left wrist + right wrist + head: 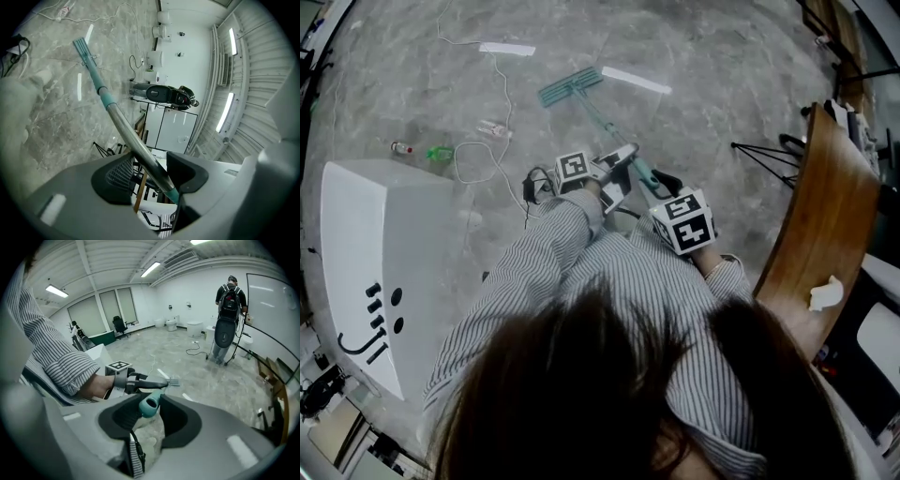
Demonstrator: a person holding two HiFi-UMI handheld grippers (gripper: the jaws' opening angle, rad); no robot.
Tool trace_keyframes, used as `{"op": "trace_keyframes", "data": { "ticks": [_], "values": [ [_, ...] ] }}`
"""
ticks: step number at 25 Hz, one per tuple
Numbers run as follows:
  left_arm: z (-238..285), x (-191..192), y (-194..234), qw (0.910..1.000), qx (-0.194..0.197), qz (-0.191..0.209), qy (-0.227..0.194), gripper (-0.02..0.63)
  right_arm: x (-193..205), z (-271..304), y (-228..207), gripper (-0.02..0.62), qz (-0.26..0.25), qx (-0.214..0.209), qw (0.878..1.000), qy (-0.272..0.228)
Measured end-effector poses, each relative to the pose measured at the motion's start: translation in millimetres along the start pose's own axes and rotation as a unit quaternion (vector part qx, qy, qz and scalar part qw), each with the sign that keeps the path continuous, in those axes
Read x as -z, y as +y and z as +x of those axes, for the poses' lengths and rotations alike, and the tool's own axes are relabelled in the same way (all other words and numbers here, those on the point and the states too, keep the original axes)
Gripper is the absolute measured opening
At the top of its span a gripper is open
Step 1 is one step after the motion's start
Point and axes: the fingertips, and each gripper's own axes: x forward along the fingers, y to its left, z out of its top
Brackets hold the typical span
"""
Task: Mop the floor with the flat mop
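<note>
The flat mop lies with its teal head (pixel 570 86) on the grey marbled floor, and its handle (pixel 609 131) slants back toward me. My left gripper (pixel 623 173) is shut on the metal part of the handle (pixel 126 129), which crosses between its pads; the mop head (pixel 82 46) shows far ahead. My right gripper (pixel 661 187) is further back by the striped sleeve. Its jaws stand wide around the teal end of the handle (pixel 150 405), with a gap on either side. In the right gripper view (pixel 152 404) the left gripper's marker cube (pixel 118 365) and the mop head (pixel 174 381) are in front.
A white cabinet (pixel 366 253) stands at the left, with white cables (pixel 487 159) and small bottles (pixel 441 152) on the floor beside it. A wooden tabletop (pixel 825 216) and a black tripod (pixel 769 150) are at the right. A person with a backpack (pixel 229 301) stands far off.
</note>
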Motion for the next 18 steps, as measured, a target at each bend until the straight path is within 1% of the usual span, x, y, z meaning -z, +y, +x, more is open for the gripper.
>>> {"op": "trace_keyframes", "data": {
  "ticks": [2, 4, 6, 8, 12, 14, 16, 18],
  "values": [
    [2, -21, 0, 1.0, -0.003, -0.002, -0.001, 0.227, -12, 16, -4, 0.124, -0.009, -0.002, 1.0, 0.013],
    [8, -51, 1, 1.0, -0.004, -0.002, -0.004, 0.221, -29, 39, -12, 0.124, -0.021, -0.005, 0.999, 0.024],
    [16, -90, -1, 1.0, -0.007, 0.0, -0.004, 0.219, -54, 66, -22, 0.124, -0.028, -0.008, 0.999, 0.031],
    [20, -135, -5, 0.9999, -0.015, -0.001, -0.001, 0.218, -86, 95, -28, 0.126, -0.029, -0.014, 0.999, 0.038],
    [24, -245, -21, 0.9989, -0.045, -0.006, -0.008, 0.204, -166, 170, -37, 0.134, -0.04, -0.034, 0.997, 0.06],
    [24, -304, -34, 0.9984, -0.053, -0.011, -0.019, 0.201, -215, 207, -41, 0.14, -0.028, -0.041, 0.997, 0.063],
    [24, -366, -49, 0.9979, -0.045, -0.024, -0.039, 0.198, -270, 243, -49, 0.141, -0.009, -0.039, 0.998, 0.056],
    [28, -434, -65, 0.9972, -0.033, -0.032, -0.059, 0.196, -325, 282, -58, 0.141, -0.005, -0.039, 0.998, 0.055]
  ]
}}
